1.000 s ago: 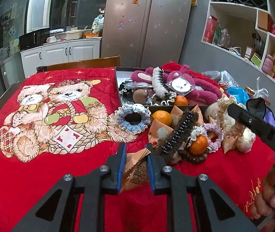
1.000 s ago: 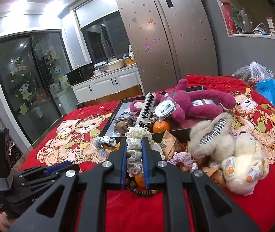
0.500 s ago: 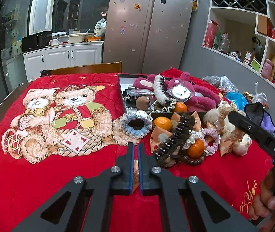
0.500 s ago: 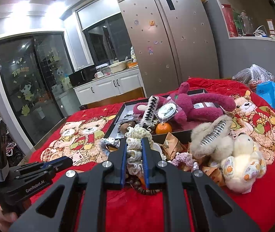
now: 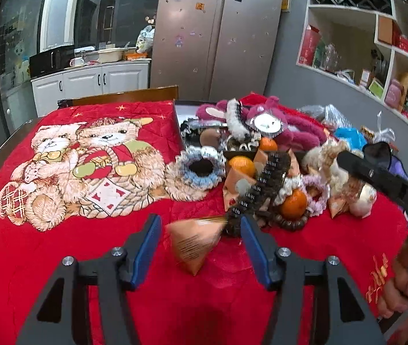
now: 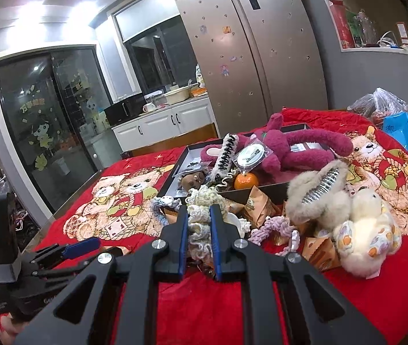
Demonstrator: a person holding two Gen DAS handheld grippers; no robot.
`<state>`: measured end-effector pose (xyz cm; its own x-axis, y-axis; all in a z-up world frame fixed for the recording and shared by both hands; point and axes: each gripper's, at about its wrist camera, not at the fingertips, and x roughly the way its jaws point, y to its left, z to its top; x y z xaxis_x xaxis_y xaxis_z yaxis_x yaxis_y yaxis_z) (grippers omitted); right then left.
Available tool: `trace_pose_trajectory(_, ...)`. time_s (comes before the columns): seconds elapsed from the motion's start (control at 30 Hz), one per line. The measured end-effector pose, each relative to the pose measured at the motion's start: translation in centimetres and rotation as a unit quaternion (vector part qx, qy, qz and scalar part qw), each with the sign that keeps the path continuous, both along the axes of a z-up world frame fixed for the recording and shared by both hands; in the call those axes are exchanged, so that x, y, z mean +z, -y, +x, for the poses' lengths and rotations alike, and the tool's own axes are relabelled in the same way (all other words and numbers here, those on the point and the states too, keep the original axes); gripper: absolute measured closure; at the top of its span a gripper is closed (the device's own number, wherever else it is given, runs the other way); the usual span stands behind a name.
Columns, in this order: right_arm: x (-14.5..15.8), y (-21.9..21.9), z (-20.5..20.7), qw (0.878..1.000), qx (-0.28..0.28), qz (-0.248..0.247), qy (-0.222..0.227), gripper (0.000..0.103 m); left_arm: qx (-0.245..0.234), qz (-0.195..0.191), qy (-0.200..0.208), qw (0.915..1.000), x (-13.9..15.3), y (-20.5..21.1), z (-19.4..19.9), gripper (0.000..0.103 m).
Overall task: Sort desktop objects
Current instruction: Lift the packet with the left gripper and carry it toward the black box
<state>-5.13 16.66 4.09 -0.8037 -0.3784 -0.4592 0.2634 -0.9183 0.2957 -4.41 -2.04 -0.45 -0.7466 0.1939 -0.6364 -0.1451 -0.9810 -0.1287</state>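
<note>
My left gripper (image 5: 201, 227) is open, and a tan triangular snack packet (image 5: 194, 243) lies blurred between its fingers on the red cloth (image 5: 60, 258), touching neither. My right gripper (image 6: 199, 224) is shut on a cream crocheted scrunchie (image 6: 201, 215) and holds it over the pile. The pile holds a brown claw clip (image 5: 261, 189), oranges (image 5: 293, 201), a blue-white scrunchie (image 5: 201, 166) and more packets. A black tray (image 6: 175, 172) behind holds a magenta plush (image 6: 298, 146).
A fluffy clip (image 6: 319, 192) and a cream plush toy (image 6: 367, 230) lie right of the pile. Plastic bags (image 6: 385, 106) sit at the far right. A wooden chair back (image 5: 123, 97) stands at the table's far edge. The left gripper shows in the right wrist view (image 6: 80, 247).
My left gripper was shut on the tan packet, then opened wide; the packet has dropped free between its fingers. My right gripper stays shut on the cream scrunchie and has barely moved.
</note>
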Motion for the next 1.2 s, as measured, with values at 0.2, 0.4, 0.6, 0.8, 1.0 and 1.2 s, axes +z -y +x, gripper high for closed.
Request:
trace_pose_trajectory(0.2,-0.8,-0.3,-0.3,1.000,-0.002,0.000,0.012,0.088,0.004,-0.021,0.043,0.9989,-2.4,-0.2,-1.5,0.044)
trace_pose_trajectory(0.4,-1.3,-0.6,-0.6,1.000,-0.005,0.000,0.019,0.088,0.005,-0.033,0.069,0.9971,-3.3,-0.4,-2.6,0.044)
trace_pose_trajectory(0.6,-1.7,-0.4,-0.8,1.000,-0.004,0.005,0.026,0.088,0.001,-0.052,0.080,0.9955,-3.7,-1.0,-2.8,0.049)
trace_pose_trajectory(0.8,-2.1,-0.5,-1.1,0.999,-0.005,0.008,0.030,0.088,0.009,-0.034,0.075,0.9966,-3.6,-0.5,-2.5,0.073)
trace_pose_trajectory(1.0,-2.2,-0.4,-1.1,0.999,-0.009,0.014,0.028,0.088,0.022,-0.025,0.061,0.9976,-3.1,0.0,-2.2,0.073)
trace_pose_trajectory(1.2,-1.9,-0.1,-0.6,0.999,-0.011,0.025,0.017,0.088,0.026,-0.033,0.049,0.9979,-2.5,-0.2,-1.8,0.073)
